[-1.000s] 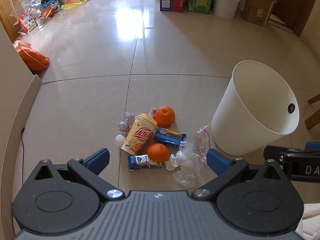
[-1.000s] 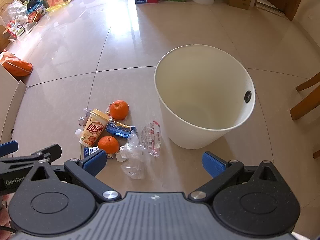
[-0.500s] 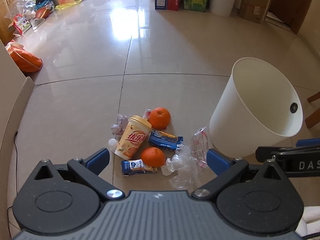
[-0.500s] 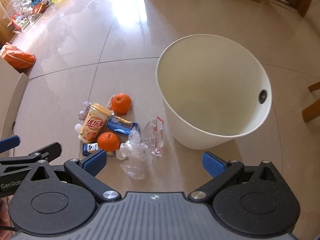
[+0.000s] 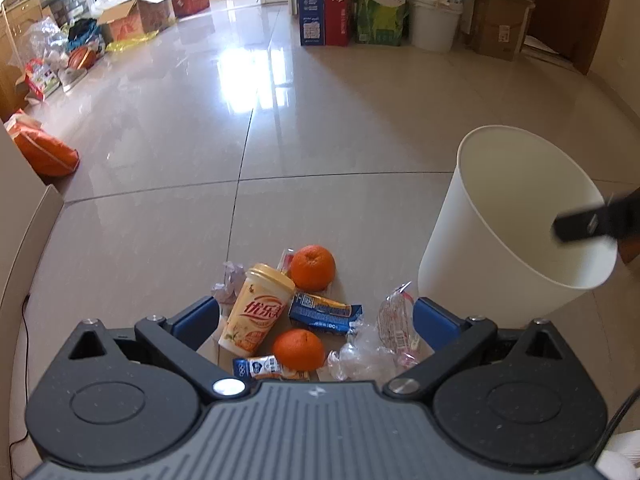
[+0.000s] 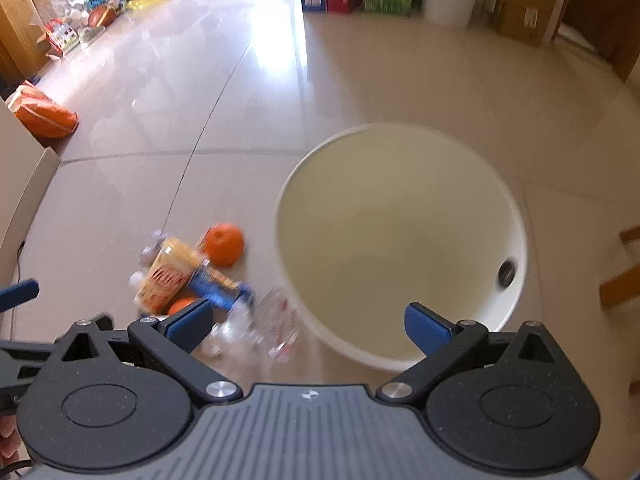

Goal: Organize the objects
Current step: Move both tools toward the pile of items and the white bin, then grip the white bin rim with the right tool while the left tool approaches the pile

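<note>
Looking along our left hand-held gripper (image 5: 316, 316), we see its blue fingers spread wide with nothing between them. It hangs over a little pile on the floor (image 5: 160, 200). The pile has a yellow drink cup (image 5: 260, 308) lying on its side, one orange (image 5: 312, 267) behind it and another orange (image 5: 299, 349) closer to us. A blue wrapper (image 5: 325, 313) lies between the two oranges. Crinkly clear plastic (image 5: 376, 344) sits just beside the white bin (image 5: 460, 272), which stands to the right of the pile.

From our right hand-held gripper (image 6: 308, 322), things look blurry. Its fingers are wide apart too and hold nothing. It hangs above the near rim of the white bin (image 6: 400, 240). The pile with the far orange (image 6: 224, 245) lies to the bin's left.
</note>
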